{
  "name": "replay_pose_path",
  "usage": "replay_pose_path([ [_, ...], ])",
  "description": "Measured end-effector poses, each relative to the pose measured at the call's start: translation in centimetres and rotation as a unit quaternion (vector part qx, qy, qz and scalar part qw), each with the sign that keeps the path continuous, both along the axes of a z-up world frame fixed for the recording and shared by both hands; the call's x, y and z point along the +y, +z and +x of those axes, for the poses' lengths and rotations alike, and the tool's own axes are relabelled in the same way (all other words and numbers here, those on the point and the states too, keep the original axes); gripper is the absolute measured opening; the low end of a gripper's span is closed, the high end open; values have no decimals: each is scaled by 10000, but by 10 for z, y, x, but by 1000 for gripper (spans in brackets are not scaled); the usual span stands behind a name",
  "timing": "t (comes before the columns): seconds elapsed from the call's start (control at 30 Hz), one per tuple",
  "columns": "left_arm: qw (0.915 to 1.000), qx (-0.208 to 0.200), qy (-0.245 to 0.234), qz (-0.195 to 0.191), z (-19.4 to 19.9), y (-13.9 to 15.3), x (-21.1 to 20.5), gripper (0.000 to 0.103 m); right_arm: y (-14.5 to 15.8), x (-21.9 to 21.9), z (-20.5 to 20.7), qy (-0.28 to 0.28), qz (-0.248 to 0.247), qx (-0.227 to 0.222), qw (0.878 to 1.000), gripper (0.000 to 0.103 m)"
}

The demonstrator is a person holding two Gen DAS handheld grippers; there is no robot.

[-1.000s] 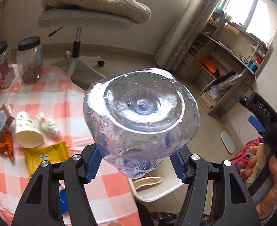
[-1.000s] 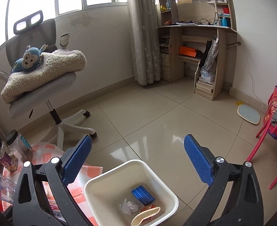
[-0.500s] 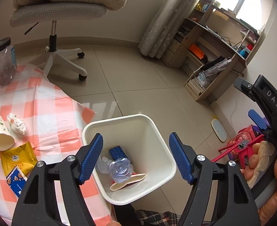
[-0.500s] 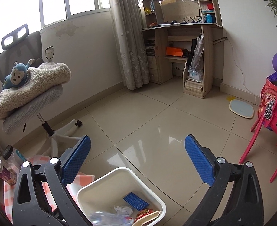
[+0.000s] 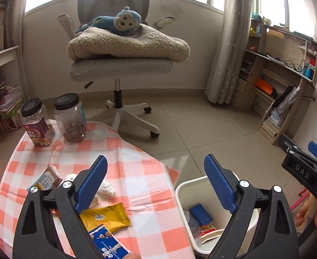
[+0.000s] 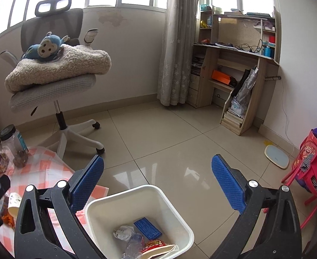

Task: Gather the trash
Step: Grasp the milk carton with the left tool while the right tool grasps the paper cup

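Bottle dropped in white bin; left tongs just opened wide, empty, right tongs spread, empty. Next: swing left to bench, pinch yellow packet or crumpled tissue near its edge.

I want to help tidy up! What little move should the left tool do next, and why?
Probably swing the open, empty left tool down toward the yellow snack wrapper on the checked tablecloth. The clear plastic bottle already lies in the white bin, and wrappers remain on the table.
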State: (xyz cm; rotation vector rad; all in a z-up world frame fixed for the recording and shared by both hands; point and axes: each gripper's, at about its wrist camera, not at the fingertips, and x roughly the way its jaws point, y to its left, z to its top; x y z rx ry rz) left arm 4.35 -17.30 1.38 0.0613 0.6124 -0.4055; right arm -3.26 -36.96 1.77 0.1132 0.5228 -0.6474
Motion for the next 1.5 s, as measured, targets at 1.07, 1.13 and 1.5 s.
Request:
replay_pose_path([
  [1.07, 9648, 1614, 1301, 1620, 116, -79, 171, 90, -31, 165, 106, 2059, 32, 882, 9746, 96],
  [1.13, 9540, 1909, 1211, 1971, 130, -96, 179, 90, -36, 175, 115, 2250, 112, 1031, 9688, 96],
  [1.5, 9291, 2178, 720, 2901, 168, -162, 176, 89, -66, 199, 158, 2945, 497, 1728, 9386, 96],
])
